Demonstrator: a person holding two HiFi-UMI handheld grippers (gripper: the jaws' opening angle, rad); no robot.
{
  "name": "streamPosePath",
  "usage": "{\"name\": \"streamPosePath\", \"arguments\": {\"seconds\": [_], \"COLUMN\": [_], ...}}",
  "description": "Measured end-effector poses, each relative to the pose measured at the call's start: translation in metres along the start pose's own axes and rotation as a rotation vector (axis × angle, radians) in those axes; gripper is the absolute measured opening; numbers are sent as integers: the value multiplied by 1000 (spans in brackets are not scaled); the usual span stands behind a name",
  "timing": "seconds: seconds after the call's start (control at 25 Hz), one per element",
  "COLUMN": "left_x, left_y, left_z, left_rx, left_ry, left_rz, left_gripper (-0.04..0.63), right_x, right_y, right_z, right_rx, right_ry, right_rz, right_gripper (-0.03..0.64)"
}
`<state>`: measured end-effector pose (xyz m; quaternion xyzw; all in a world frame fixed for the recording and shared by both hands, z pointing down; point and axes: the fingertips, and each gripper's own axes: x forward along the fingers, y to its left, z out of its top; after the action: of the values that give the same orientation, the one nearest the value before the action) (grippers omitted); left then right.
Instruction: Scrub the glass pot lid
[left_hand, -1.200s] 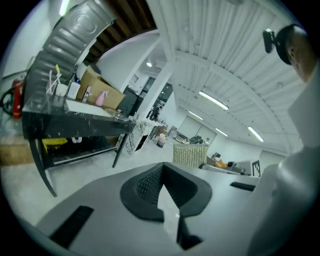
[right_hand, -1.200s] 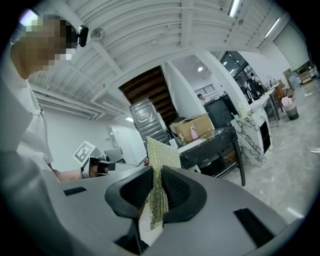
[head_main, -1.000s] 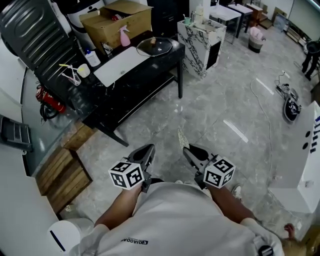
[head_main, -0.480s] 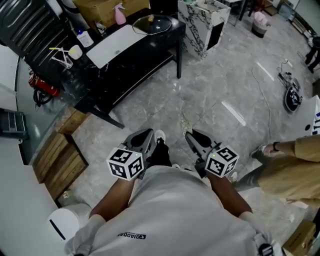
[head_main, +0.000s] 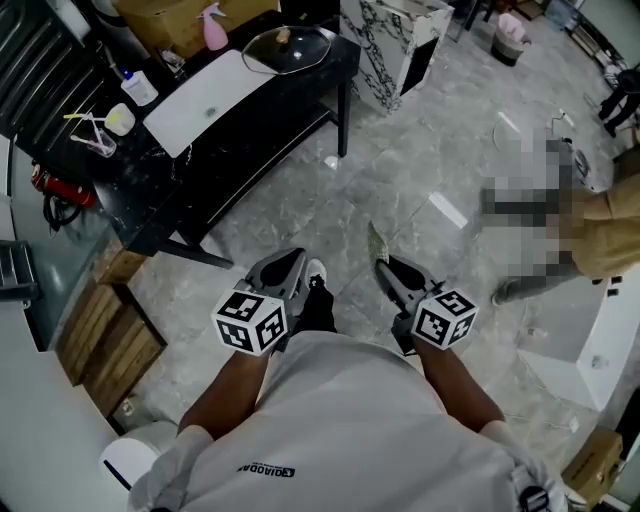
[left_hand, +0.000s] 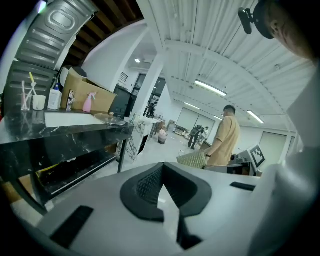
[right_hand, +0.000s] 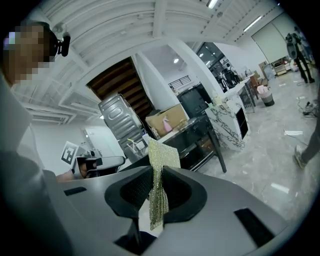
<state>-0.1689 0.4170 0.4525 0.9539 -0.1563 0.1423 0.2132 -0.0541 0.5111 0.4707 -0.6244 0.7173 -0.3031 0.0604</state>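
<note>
The glass pot lid (head_main: 287, 47) with a brown knob lies on the far end of a black table (head_main: 260, 110), well ahead of both grippers. In the left gripper view the lid (left_hand: 111, 118) shows small on the table top. My left gripper (head_main: 292, 260) is shut with nothing in it, held low in front of my body. My right gripper (head_main: 386, 266) is shut on a gold mesh scrub cloth (right_hand: 161, 160), which sticks up out of the jaws. The scrub cloth (head_main: 377, 240) points toward the floor ahead.
On the table lie a white board (head_main: 205, 100), a pink spray bottle (head_main: 213, 12) and a cup (head_main: 118, 118) with brushes. A marble-patterned cabinet (head_main: 385, 30) stands past the table. A person in tan (head_main: 610, 235) stands at the right. Wooden crates (head_main: 105, 340) sit at the left.
I have moved closer to the table, so it sits nearer and further left in view. A person in tan has come in at the right. Both grippers hold as before.
</note>
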Motion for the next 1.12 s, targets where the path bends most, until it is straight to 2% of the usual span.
{"name": "streamPosePath", "arguments": {"seconds": [0.16, 0.4, 0.56, 0.88, 1.12], "left_x": [43, 91, 119, 162, 183], "left_y": [38, 96, 139, 201, 228], "left_z": [42, 115, 151, 188, 196], "left_rx": [6, 44, 67, 121, 93], "left_ry": [-16, -36, -58, -56, -43], "left_rz": [-15, -35, -28, -27, -12], "left_gripper": [12, 12, 12, 12, 12], "right_x": [47, 124, 179, 252, 286], "right_y": [-19, -39, -51, -73, -92], "right_z": [40, 121, 157, 196, 217], "right_rx": [-27, -79, -97, -119, -123], "right_ry": [27, 1, -4, 10, 31], "right_rz": [-9, -16, -5, -9, -3], "right_gripper": [77, 77, 77, 77, 77]}}
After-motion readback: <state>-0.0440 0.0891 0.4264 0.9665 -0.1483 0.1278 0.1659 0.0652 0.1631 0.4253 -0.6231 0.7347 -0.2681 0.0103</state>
